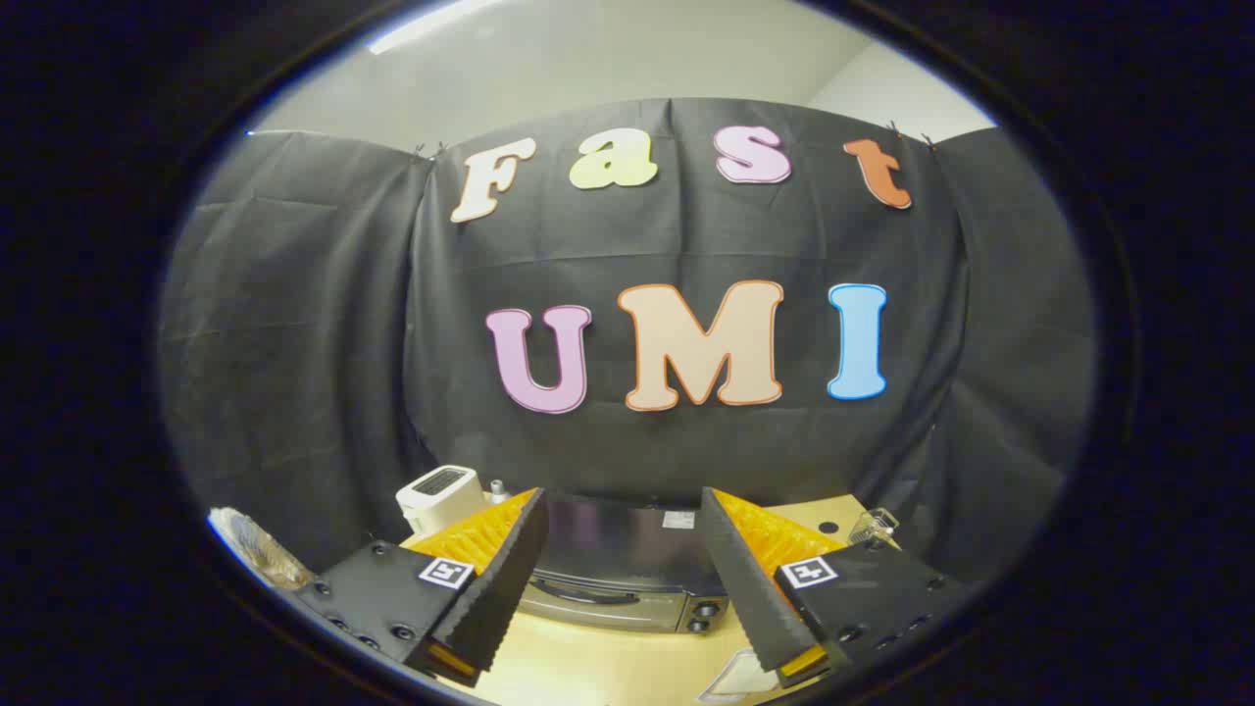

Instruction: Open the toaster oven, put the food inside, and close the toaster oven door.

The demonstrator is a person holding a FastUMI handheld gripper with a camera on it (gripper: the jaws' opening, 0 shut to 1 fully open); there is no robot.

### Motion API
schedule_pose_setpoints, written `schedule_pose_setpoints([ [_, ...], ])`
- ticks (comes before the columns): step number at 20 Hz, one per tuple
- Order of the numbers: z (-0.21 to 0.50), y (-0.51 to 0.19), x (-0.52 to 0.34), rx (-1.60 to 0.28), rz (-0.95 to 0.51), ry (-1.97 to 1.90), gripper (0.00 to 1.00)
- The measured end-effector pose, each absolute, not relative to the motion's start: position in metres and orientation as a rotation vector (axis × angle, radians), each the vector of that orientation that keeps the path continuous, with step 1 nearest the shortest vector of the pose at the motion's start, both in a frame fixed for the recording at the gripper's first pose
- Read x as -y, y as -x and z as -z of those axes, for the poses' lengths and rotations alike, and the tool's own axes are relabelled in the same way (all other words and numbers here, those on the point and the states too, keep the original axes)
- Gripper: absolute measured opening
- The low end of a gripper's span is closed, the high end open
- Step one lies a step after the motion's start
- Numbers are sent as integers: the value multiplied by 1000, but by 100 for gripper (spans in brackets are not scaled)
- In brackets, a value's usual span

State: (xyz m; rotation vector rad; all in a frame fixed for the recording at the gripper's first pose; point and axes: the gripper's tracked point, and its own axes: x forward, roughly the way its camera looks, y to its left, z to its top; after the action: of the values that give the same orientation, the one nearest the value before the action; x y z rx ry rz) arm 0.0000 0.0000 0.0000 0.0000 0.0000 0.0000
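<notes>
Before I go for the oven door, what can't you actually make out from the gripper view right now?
- Toaster oven: its sides sit behind the open gripper fingers; the handle is in shadow.
- Food: I cannot pick it out. The flat thing near the fingers is cut off by the edge.
- White appliance beyond the oven: its base is hidden by a finger.
- Clear object on the table: too small to identify.

A light wooden table (598, 667) is holding a dark toaster oven (627, 569) with its door shut. A small white toaster (438, 493) is sitting at the back corner, and a clear thing (876, 525) is sitting at the other side.
</notes>
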Motion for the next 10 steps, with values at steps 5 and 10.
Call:
schedule_pose_setpoints([
  [5,8,5,-6,-17,-5,3,98],
  [10,15,5,-12,-41,-7,9,98],
])
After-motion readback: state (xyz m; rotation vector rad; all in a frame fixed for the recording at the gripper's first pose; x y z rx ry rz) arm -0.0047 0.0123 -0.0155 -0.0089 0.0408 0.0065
